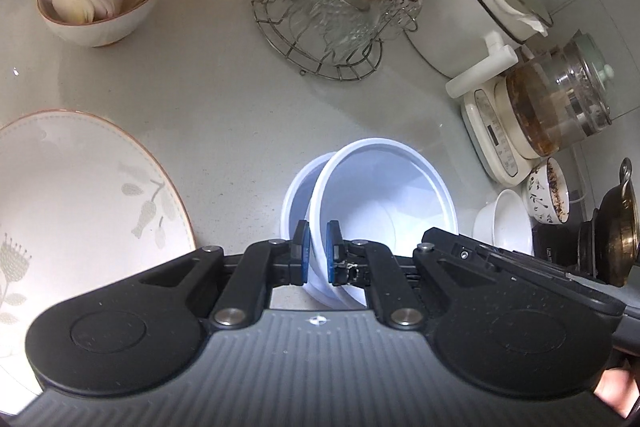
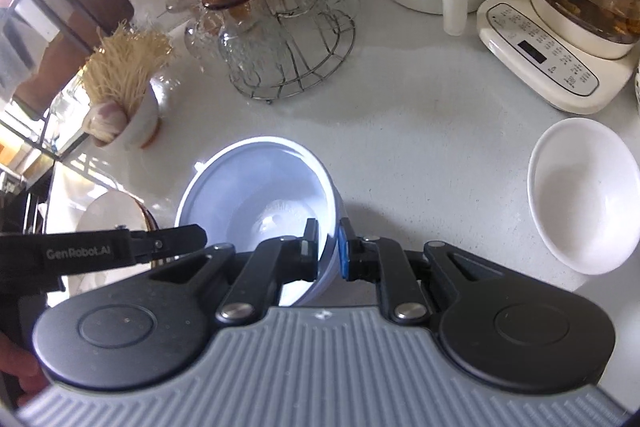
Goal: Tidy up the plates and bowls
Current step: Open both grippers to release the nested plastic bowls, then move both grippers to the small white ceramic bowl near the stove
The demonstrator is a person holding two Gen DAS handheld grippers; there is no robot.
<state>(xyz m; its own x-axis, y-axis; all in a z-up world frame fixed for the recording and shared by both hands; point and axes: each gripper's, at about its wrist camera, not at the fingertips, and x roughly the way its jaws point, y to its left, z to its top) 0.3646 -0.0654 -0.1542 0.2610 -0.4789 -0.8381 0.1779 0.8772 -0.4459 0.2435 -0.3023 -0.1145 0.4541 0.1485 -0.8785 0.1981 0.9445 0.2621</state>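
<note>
Pale speckled countertop (image 1: 224, 107), cluttered; left claw (image 1: 318, 253) and right claw (image 2: 328, 251) each clamp white bowl (image 1: 384, 187) rim

Bare counter (image 2: 400, 131) beyond the nested bowls (image 2: 264, 187), glass rack (image 2: 288, 39) behind (kettle base (image 2: 552, 59) right)

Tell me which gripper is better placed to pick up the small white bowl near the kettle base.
Right. The small white bowl lies just to the right of the right gripper, while the left gripper is beyond the white plastic bowl. Both are shut on plastic rims, so release first.
</note>
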